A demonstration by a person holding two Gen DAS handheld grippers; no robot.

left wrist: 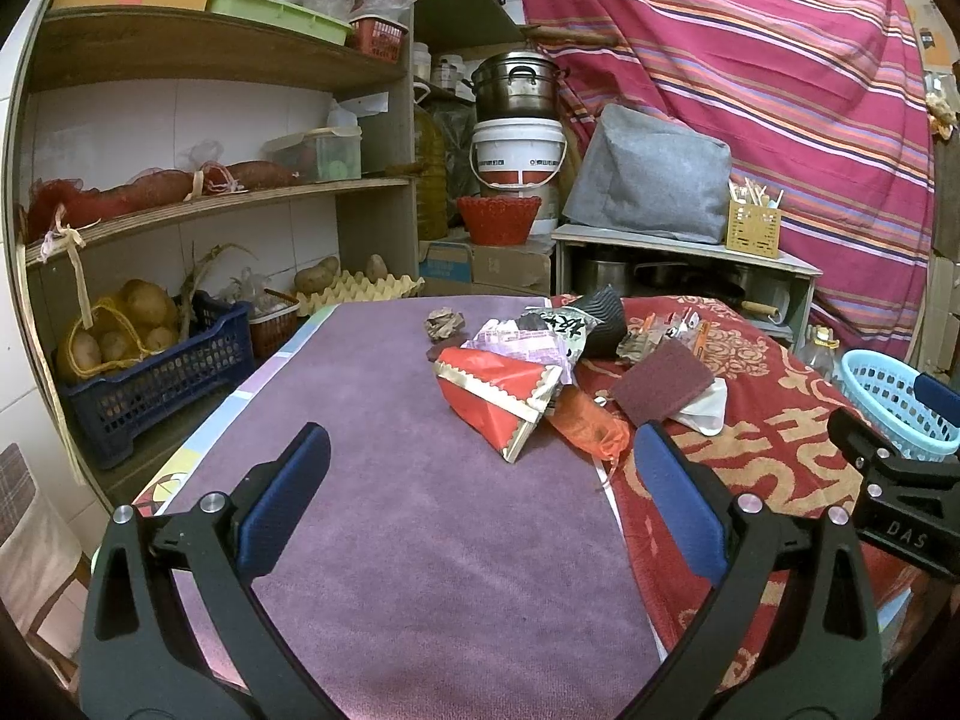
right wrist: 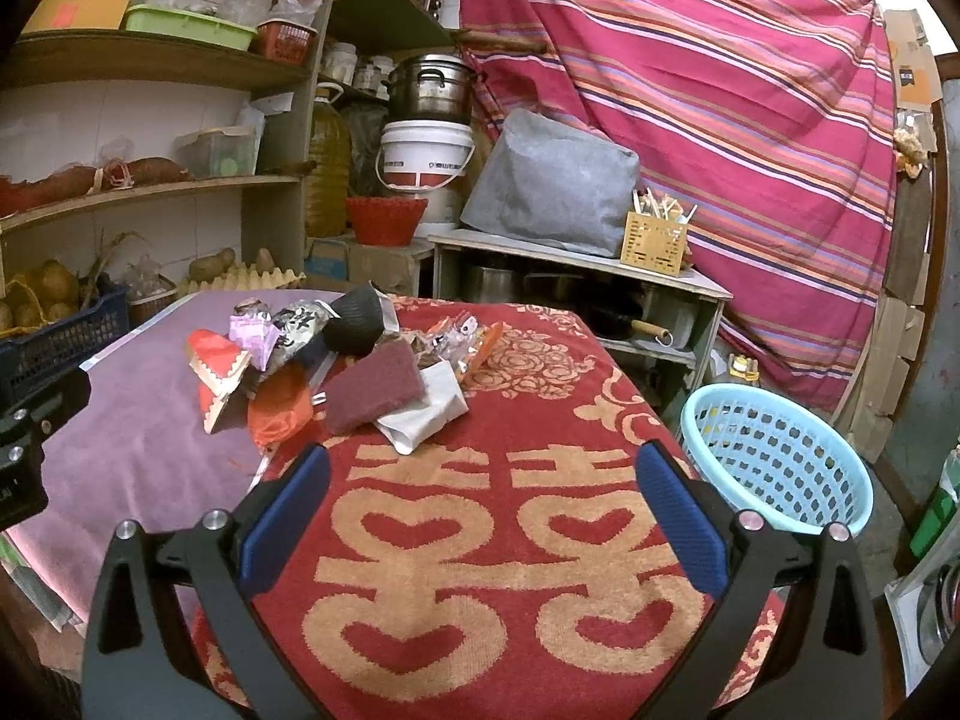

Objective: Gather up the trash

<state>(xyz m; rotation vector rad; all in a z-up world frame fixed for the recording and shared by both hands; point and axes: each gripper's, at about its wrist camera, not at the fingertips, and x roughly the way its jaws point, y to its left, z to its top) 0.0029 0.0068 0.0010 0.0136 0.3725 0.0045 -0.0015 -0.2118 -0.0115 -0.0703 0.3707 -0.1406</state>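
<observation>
A heap of trash lies mid-table: a red and gold paper wrapper (left wrist: 501,399) (right wrist: 219,372), an orange plastic bag (left wrist: 591,423) (right wrist: 279,411), a maroon scouring pad (left wrist: 663,381) (right wrist: 372,387), a white wrapper (right wrist: 423,417), a black ribbed cup (left wrist: 603,318) (right wrist: 357,321) and a crumpled paper ball (left wrist: 445,323). My left gripper (left wrist: 480,498) hangs open over the purple cloth (left wrist: 384,480), short of the heap. My right gripper (right wrist: 483,504) is open above the red towel (right wrist: 480,570), nothing between its fingers. A light blue basket (right wrist: 774,459) (left wrist: 894,402) stands right of the table.
Wooden shelves (left wrist: 198,198) with potatoes in a dark blue crate (left wrist: 150,372) stand at the left. Behind the table are a white bucket (left wrist: 519,153), a low cabinet (right wrist: 576,288) with a grey bag, and a striped curtain (right wrist: 690,90).
</observation>
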